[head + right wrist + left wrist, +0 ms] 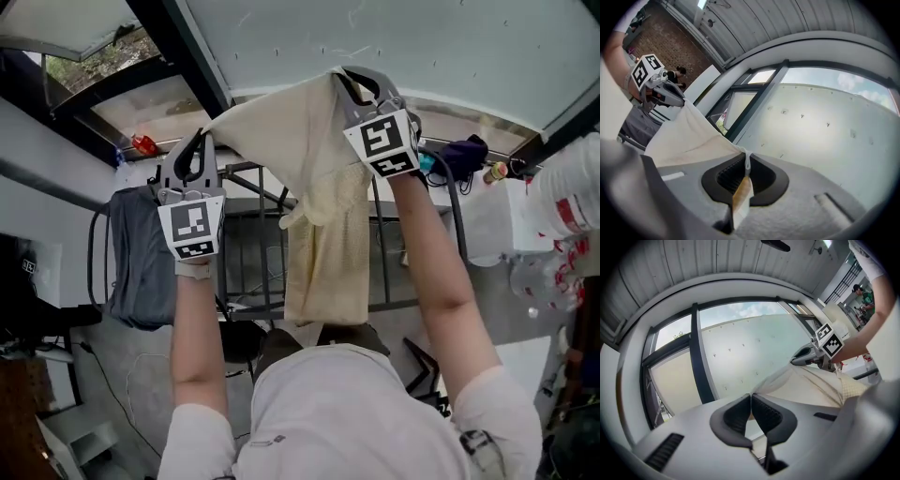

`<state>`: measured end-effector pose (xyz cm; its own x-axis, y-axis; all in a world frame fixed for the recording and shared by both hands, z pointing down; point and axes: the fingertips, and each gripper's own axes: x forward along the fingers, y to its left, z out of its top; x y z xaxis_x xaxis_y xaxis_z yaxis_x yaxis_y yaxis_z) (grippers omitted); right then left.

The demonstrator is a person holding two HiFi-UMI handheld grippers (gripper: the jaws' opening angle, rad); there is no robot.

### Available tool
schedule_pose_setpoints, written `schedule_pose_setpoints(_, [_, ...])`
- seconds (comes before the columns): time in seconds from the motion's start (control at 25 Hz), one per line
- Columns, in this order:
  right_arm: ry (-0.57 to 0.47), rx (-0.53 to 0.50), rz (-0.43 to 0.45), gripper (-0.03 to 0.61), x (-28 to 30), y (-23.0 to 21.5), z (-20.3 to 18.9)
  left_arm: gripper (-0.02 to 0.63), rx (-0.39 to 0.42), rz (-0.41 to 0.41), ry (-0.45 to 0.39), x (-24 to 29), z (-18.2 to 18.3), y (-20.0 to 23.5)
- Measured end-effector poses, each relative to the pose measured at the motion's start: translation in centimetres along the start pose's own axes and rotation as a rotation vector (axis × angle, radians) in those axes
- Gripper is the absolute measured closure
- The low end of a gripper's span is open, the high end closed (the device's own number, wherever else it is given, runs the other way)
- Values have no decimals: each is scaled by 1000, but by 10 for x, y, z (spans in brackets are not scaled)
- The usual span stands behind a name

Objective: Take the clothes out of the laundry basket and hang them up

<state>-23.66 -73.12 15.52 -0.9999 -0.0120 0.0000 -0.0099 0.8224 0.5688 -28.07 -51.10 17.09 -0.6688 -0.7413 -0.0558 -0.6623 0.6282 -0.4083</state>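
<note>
**Risks.** The cream garment [319,187] is held up by two small pinches at its top edge and pulled taut between them.
- The left gripper [195,150] has only a thin corner of fabric between its pads. In my judgement, more sideways pull could draw that corner out, and the garment would then swing from one hold.
- The right gripper [356,86] bites at a hem where a label [740,197] hangs between the jaws. If the grip sits mostly on the label or seam, it may give way under load.
- The free lower part hangs in front of the bars of the drying rack [253,234]. It could catch there, or settle bunched, when the garment is brought down.
- A grey garment [141,253] already hangs on the rack's left end. Laying the cream one too far left would overlap it.

**Gripper state.**
- Left gripper [751,411]: jaws together, clamped on the garment's corner.
- Right gripper [745,176]: jaws together, clamped on the hem, with the label trailing below.

**Position of the garment.**
- It is raised above the rack and spans from one gripper to the other.
- From the left gripper view, the cloth [811,385] runs rightward from the jaws to the other gripper.
- From the right gripper view, it [689,136] runs leftward.
- Most of the garment hangs below the right gripper, down over the middle of the rack. Whether it touches the bars cannot be told.
</note>
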Motion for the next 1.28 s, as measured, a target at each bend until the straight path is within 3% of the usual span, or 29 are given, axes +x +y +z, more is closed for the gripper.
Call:
schedule_pose_setpoints(0.16, [63,71,114,565,42,14,-54,603,-41,21,130,30,-38,-9])
schedule_pose_setpoints(0.32, [180,161,256,565,69,54,-123,603,-80,27,294,47,-102,-27])
schedule_pose_setpoints(0.44, [248,197,316,564,78,79,-166,603,-101,10,407,49,-150,-46])
schedule_pose_setpoints(0.56, [308,224,361,565,83,99,-196,603,-112,-5,506,46,-191,-65])
schedule_pose_setpoints(0.72, [407,239,440,526,86,125,-226,601,-207,19,589,34,-228,-73])
schedule_pose_setpoints(0.8, [438,291,469,434,84,133,-234,593,-234,14,628,25,-241,-77])
schedule_pose_setpoints(0.88, [473,349,493,311,80,139,-241,515,-239,-4,655,17,-250,-81])
schedule_pose_setpoints(1.04, [475,390,437,296,67,135,-231,485,-277,-11,647,-1,-252,-82])
schedule_pose_setpoints(1.16, [408,426,358,296,53,124,-207,477,-316,2,614,-23,-244,-77])
schedule_pose_setpoints(1.28, [325,485,352,296,33,131,-170,476,-339,18,572,-53,-231,-69])
